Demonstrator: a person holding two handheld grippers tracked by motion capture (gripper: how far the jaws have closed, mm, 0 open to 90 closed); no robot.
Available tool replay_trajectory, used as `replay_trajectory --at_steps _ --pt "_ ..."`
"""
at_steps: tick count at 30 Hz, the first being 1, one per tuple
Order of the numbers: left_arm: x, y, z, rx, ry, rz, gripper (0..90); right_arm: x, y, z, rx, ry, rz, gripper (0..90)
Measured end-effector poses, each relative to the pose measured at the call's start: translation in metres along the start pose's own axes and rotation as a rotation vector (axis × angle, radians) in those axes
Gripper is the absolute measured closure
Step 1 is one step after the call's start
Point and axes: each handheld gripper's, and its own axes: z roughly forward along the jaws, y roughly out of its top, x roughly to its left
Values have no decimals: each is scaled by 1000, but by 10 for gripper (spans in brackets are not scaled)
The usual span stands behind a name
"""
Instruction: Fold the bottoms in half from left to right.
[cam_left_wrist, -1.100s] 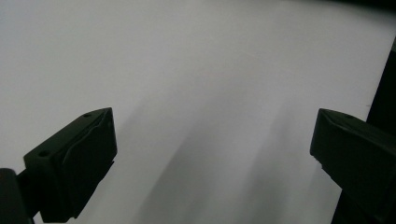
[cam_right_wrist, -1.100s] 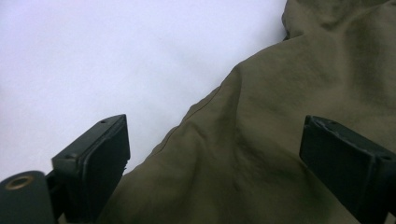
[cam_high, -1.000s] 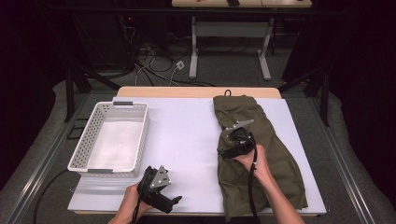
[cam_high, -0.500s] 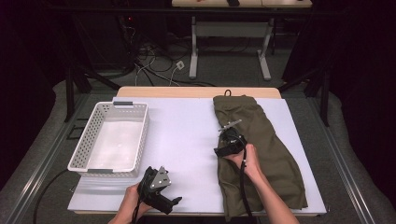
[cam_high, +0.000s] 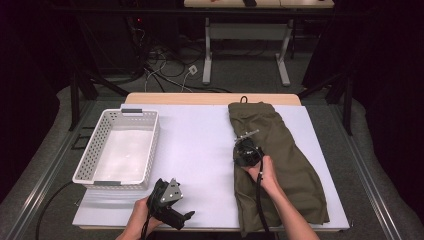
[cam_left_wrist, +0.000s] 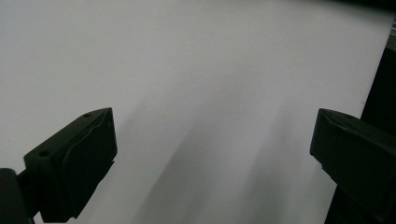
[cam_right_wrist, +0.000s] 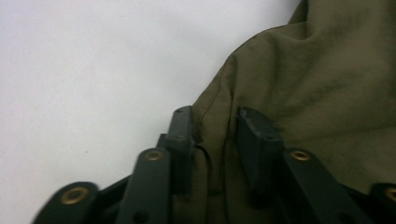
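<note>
Two tools work on the white worktop (cam_high: 200, 150). Left tool (cam_high: 186, 216) has stayed near the front edge, jaws spread wide. Right tool (cam_right_wrist: 214, 122) has moved slightly forward along the olive garment (cam_high: 280, 160) and pinches its left edge. Garment lies at the right, long axis running front to back, slightly slanted.

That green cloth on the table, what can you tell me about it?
The green cloth is an olive, woven-looking garment, laid out long and fairly flat on the right side of the white table, reaching from the far edge almost to the near edge. It shows soft creases, a stitched seam and a small dark loop at its far end. The right gripper sits on its left edge, jaws nearly closed on a raised fold of the fabric. What kind of garment it is cannot be told.
</note>
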Motion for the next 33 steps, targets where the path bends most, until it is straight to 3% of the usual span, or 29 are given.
replay_trajectory --at_steps 1,2,5,13,15,17,19,22,23,24,25,27,28,29,31,32,33 --pt "0 0 0 -1 0 0 5 -1 0 0 -7 2 0 813" --pt "0 0 0 -1 0 0 5 -1 -1 0 -13 25 9 848" --pt "0 0 0 -1 0 0 5 4 -1 1 -24 2 2 877" --pt "1 0 0 -1 0 -4 5 0 1 0 -31 25 41 891" --pt "1 0 0 1 -1 -2 5 -1 4 1 -59 39 55 892" --pt "1 0 0 -2 0 -3 5 0 7 2 -55 30 55 891" --pt "2 0 0 -4 2 -7 5 1 8 4 -85 25 63 891" --pt "2 0 -1 -5 1 -5 5 0 9 4 -61 18 57 882" --pt "2 0 -1 -4 1 -5 5 0 9 3 -64 13 54 868" --pt "2 -1 -1 -4 1 -6 5 0 10 1 -65 5 45 796" --pt "2 -1 -1 -4 1 -6 5 0 10 1 -65 5 45 796" --pt "2 0 0 -2 0 -7 5 3 12 -4 -82 -37 19 541" --pt "2 0 0 -2 -2 -5 5 4 14 -5 -70 -32 -3 339" --pt "1 0 0 -1 -3 -4 5 5 15 -3 -61 -37 -5 274" --pt "1 0 0 -1 -2 -3 5 4 16 -1 -33 -41 -7 240" --pt "1 0 0 -2 -4 -3 5 2 16 6 4 -38 6 300" --pt "1 0 0 -2 -4 -3 5 2 16 6 4 -38 6 300"
